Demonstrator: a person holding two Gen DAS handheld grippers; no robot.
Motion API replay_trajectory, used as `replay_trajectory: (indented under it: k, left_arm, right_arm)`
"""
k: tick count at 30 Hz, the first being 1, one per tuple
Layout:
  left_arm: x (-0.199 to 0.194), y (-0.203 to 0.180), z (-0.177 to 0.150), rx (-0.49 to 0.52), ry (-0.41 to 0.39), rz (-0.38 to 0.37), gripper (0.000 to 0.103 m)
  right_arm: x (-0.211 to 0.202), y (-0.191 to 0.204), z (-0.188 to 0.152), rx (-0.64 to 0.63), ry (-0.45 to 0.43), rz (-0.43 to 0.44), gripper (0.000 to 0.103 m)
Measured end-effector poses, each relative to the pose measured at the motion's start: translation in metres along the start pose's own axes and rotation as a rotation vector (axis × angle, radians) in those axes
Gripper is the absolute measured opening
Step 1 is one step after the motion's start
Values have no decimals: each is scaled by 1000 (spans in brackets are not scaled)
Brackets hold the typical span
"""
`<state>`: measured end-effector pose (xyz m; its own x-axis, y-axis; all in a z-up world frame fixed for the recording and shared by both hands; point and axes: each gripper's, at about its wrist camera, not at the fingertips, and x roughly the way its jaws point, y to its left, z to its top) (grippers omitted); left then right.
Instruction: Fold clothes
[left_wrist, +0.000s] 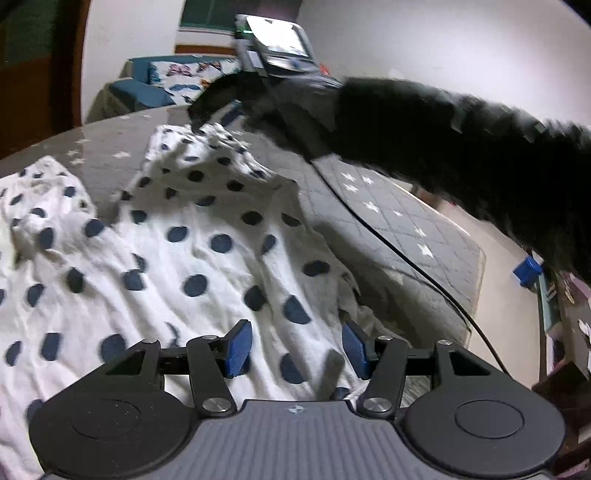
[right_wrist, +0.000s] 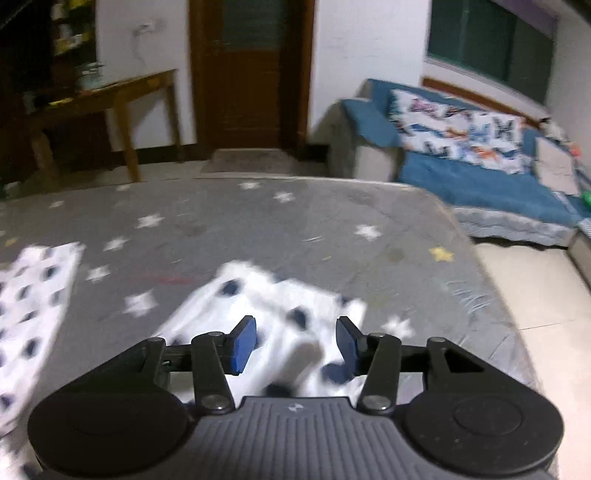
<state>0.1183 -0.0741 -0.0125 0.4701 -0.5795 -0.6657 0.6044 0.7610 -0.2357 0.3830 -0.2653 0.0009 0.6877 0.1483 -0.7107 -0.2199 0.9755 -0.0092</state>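
Here the grey star-quilted mattress (right_wrist: 295, 229) fills both views; on it the white garment with navy dots (left_wrist: 177, 236) lies rumpled, spreading from nine o'clock to the centre of the left wrist view. The left gripper (left_wrist: 296, 349) hovers over the cloth, jaws wide, holding nothing; the right gripper (right_wrist: 295, 345) likewise gapes empty above a blurred fold; at one o'clock a black sleeve (left_wrist: 461, 147) crosses the left view.

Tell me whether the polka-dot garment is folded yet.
Not folded: the polka-dot garment lies rumpled and spread across the grey star mattress, with no neat creases.
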Motion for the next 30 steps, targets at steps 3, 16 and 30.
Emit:
replay_trajectory:
  k: [3, 16, 30]
  left_arm:
    - [-11, 10, -2, -27, -24, 36, 58]
    - [-40, 49, -26, -121, -30, 150, 56]
    - [-47, 53, -35, -103, -31, 98, 55]
  right_arm:
    - [-14, 15, -8, -19, 15, 70, 49]
    - [-4, 134, 1, -146, 109, 372, 31]
    - [8, 164, 4, -265, 40, 226, 8]
